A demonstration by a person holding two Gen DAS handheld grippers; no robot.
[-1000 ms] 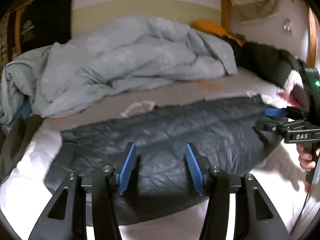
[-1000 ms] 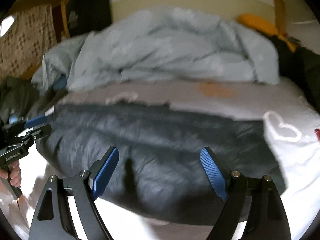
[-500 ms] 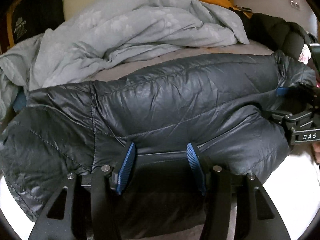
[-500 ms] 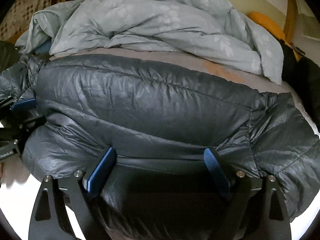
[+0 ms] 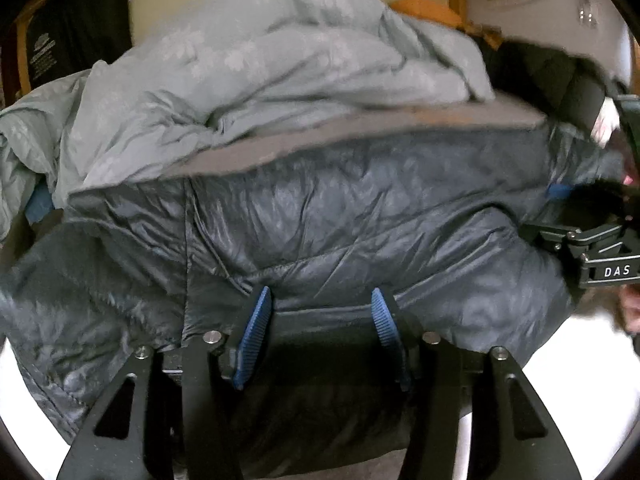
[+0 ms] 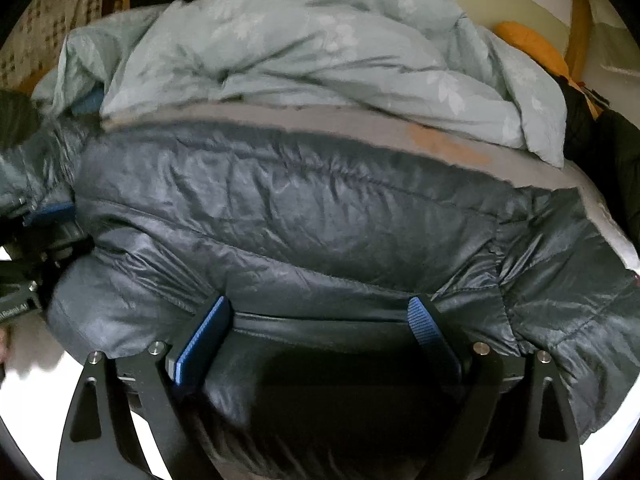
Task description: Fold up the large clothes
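Note:
A dark grey quilted puffer jacket (image 5: 340, 216) lies spread across the bed and fills the middle of both views (image 6: 320, 216). My left gripper (image 5: 320, 316) is open, its blue pads (image 5: 256, 320) wide apart, with the jacket's near hem lying between them. My right gripper (image 6: 320, 320) is open too, straddling the same hem further right. The right gripper also shows at the right edge of the left wrist view (image 5: 592, 248). The left gripper shows at the left edge of the right wrist view (image 6: 36, 240).
A crumpled pale blue duvet (image 5: 260, 80) is heaped behind the jacket on the grey sheet (image 6: 400, 132). An orange pillow (image 6: 532, 44) and dark clothing (image 5: 560, 76) lie at the back right. The white bed cover (image 5: 560, 340) shows near the front.
Both grippers dropped from above the jacket down to its near hem, which now lies between the open pads. The jacket bulged up and fills more of each view.

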